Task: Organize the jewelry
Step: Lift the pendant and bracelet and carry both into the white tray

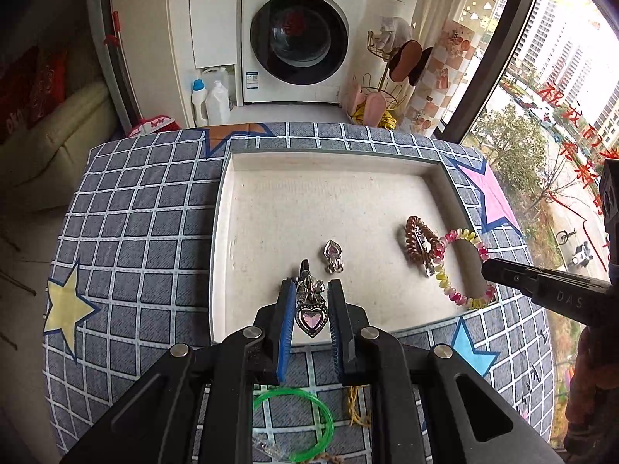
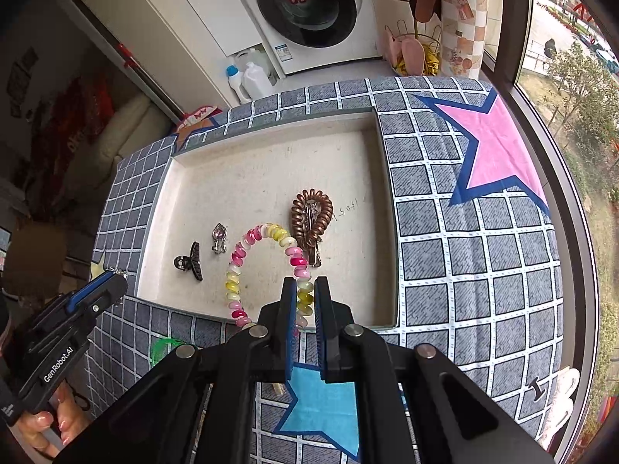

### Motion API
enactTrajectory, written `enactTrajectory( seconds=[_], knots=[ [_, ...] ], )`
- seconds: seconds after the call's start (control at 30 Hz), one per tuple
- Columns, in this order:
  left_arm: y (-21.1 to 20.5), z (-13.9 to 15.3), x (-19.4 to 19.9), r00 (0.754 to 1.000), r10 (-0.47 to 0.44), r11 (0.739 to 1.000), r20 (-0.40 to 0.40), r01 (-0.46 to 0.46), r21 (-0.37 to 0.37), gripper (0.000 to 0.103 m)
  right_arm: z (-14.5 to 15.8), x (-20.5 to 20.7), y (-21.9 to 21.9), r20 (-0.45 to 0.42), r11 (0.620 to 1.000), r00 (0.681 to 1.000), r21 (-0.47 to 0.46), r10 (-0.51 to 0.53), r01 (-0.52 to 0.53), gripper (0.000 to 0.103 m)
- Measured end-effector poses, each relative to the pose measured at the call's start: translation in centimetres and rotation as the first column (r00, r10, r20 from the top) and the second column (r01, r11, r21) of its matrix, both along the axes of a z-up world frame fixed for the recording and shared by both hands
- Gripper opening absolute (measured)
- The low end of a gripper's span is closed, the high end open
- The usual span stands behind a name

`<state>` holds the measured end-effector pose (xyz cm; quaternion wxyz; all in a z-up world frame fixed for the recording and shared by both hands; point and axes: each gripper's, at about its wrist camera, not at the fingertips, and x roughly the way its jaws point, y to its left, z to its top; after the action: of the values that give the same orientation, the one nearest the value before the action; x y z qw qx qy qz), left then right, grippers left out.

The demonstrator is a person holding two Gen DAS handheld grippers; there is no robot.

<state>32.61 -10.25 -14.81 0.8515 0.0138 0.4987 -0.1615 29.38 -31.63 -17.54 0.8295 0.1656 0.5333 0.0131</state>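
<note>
Because the heart pendant clip is small, rigid metal with a glassy pink stone, it should handle as a light, stiff and rather slippery piece; the better purchase is on its flat sides, across the ornamented upper body, not on the stone. It sits between the blue pads of the left gripper, whose fingers stand nearly closed and clamp it near their tips, heart end hanging toward the camera, over the near edge of the white tray.

The spiral bead bracelet, pink, yellow and white, is judged soft, springy and light; it stretches and sags, so a pinch across one section of the coil serves best. The right gripper has its fingers fully drawn together on a section at the near right of the loop, while the rest of the loop drapes onto the tray floor and over its near rim.

On the tray floor lie a brown coil hair tie touching the bracelet, a small silver clip and a dark claw clip. The tray rests on a checked cloth with stars; a green ring lies on that cloth beneath the left gripper.
</note>
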Motion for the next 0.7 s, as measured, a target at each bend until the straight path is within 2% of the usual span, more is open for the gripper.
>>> enactTrajectory(
  seconds=[0.23,0.4,0.7],
  knots=[
    [-1.4,-1.6,3.5,0.999,0.039,0.999,-0.005,-0.039,0.021,0.029,-0.9,3.2,-0.7,-0.002,1.000,1.000,0.000,-0.003,0.003,0.009],
    [-2.7,-2.9,5.1,1.000,0.031,0.997,-0.004,-0.030,0.066,0.029,-1.5,5.2,-1.3,-0.005,1.000,1.000,0.002,-0.009,0.009,0.009],
    [-4.3,-5.4,6.9,0.998,0.026,0.995,-0.052,-0.021,0.094,0.029,-3.5,7.3,-1.8,-0.042,1.000,0.999,-0.002,-0.002,0.002,0.009]
  ],
)
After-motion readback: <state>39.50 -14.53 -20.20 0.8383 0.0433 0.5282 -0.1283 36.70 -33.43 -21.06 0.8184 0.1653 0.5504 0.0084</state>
